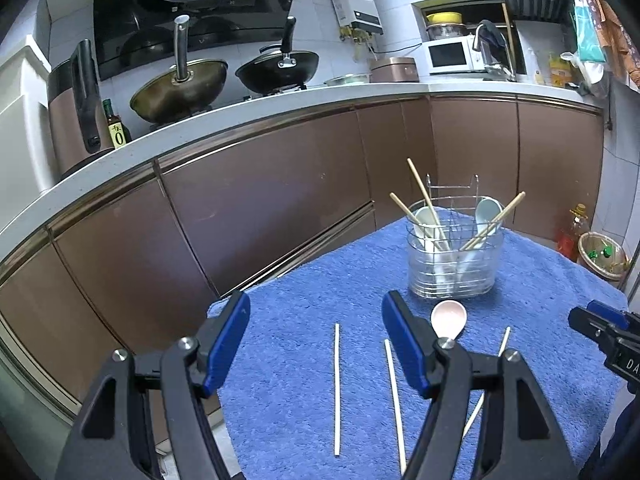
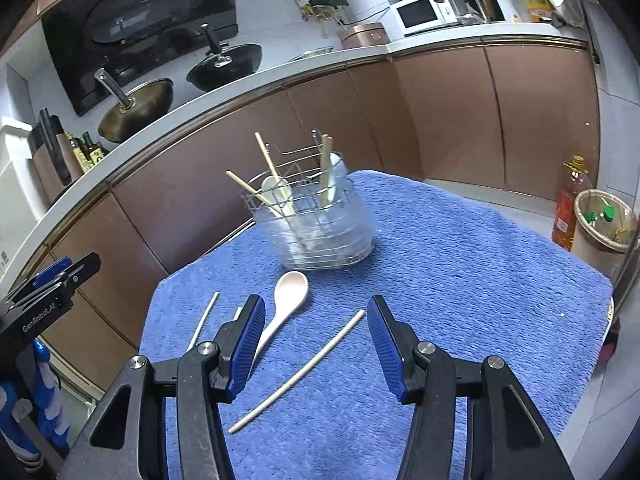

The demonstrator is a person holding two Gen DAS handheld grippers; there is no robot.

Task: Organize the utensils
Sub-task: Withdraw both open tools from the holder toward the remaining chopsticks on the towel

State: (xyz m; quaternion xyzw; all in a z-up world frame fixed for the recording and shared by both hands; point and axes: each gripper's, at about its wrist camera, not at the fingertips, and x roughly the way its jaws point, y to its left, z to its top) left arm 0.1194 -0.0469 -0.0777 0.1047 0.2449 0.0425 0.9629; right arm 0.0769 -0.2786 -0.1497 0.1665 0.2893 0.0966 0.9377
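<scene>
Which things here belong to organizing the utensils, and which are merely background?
Job: wire utensil holder, pink spoon, three loose chopsticks on the blue towel.
Background: woks, microwave, oil bottle.

Black left gripper [image 1: 316, 344] and right gripper [image 2: 316, 344], ribbed blue fingers [image 2: 249, 346], silver screws.
</scene>
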